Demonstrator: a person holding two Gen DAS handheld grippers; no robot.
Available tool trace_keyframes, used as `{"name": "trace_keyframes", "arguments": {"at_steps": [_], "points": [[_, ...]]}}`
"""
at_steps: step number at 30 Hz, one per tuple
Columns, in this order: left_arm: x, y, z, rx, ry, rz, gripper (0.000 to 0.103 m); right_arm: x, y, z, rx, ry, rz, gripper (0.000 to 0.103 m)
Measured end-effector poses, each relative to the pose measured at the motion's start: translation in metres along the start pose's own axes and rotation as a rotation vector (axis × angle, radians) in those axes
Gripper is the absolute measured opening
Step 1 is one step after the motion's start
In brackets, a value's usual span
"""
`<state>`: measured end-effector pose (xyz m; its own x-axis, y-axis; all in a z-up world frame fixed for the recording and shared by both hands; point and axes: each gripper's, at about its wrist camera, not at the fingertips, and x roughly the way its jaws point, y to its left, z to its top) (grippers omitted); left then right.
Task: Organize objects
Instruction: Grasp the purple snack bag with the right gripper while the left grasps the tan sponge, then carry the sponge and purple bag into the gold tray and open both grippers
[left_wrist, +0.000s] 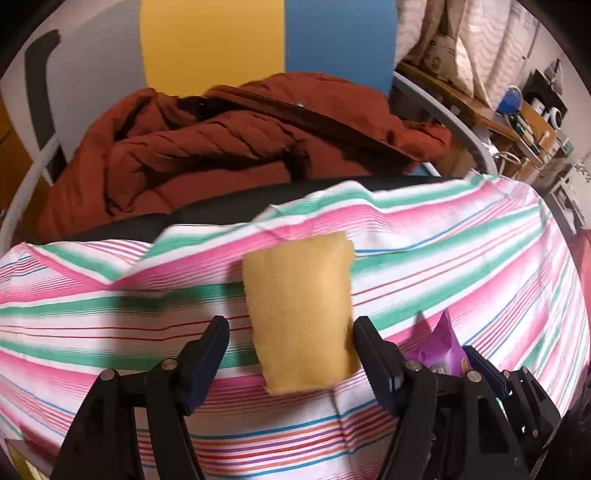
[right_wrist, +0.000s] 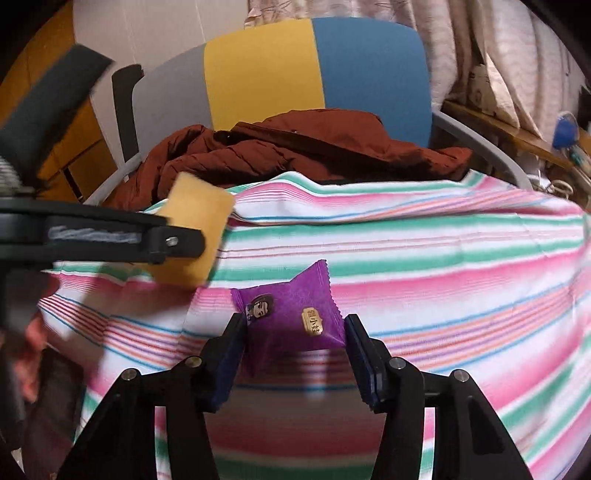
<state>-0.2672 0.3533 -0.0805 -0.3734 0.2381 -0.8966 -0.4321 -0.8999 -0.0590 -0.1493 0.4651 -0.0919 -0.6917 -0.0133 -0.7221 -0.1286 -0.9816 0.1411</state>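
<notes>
Nearest in the right wrist view, the right gripper (right_wrist: 294, 341) has its jaws partly open with the small purple foil-wrapped snack packet (right_wrist: 291, 321) between them; the blue pads sit at the packet's left and right crimped ends, but whether they press it or only flank it cannot be told. The packet lies on the pink, green and white striped cloth (right_wrist: 424, 266), toward its near edge. Judgement: light, crinkly, slick film around a soft or brittle filling; best taken across the puffed middle with light pressure, since the thin crimped ends will fold and slide. In the left wrist view the left gripper (left_wrist: 291, 345) stands wide open around the near part of the yellow rectangular sponge (left_wrist: 299, 310); the right pad appears to touch its edge, the left pad stands clear, so no hold. The sponge looks blurred, and whether it rests on the cloth or is off it cannot be told. Judgement: very light, porous, compressible, not fragile; grip across the short width near the middle, closing well in because it gives. Farther off, a rust-red padded jacket (left_wrist: 229, 147) lies heaped on a chair with a grey, yellow and blue backrest (left_wrist: 258, 40).
</notes>
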Motion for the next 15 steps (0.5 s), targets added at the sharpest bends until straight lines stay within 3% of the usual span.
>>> {"name": "trace_keyframes", "arguments": {"at_steps": [3,4,5,10,15], "points": [[0.004,-0.001,-0.001,-0.004,0.008,-0.034,0.067,0.003,-0.004,-0.001,0.020,-0.001,-0.007,0.054],[0.006,0.002,-0.002,-0.022,0.010,-0.055,0.061,0.002,-0.005,-0.001,0.025,-0.007,-0.006,0.054],[0.007,0.004,-0.003,-0.039,0.017,-0.070,0.043,0.002,-0.005,-0.002,0.024,-0.010,-0.007,0.054],[-0.008,0.015,-0.012,-0.135,0.003,-0.141,0.042,0.001,-0.003,-0.003,0.021,-0.030,-0.020,0.053],[-0.057,0.014,-0.028,-0.089,-0.098,-0.141,0.042,-0.016,-0.008,-0.005,0.056,-0.087,-0.029,0.053]]}}
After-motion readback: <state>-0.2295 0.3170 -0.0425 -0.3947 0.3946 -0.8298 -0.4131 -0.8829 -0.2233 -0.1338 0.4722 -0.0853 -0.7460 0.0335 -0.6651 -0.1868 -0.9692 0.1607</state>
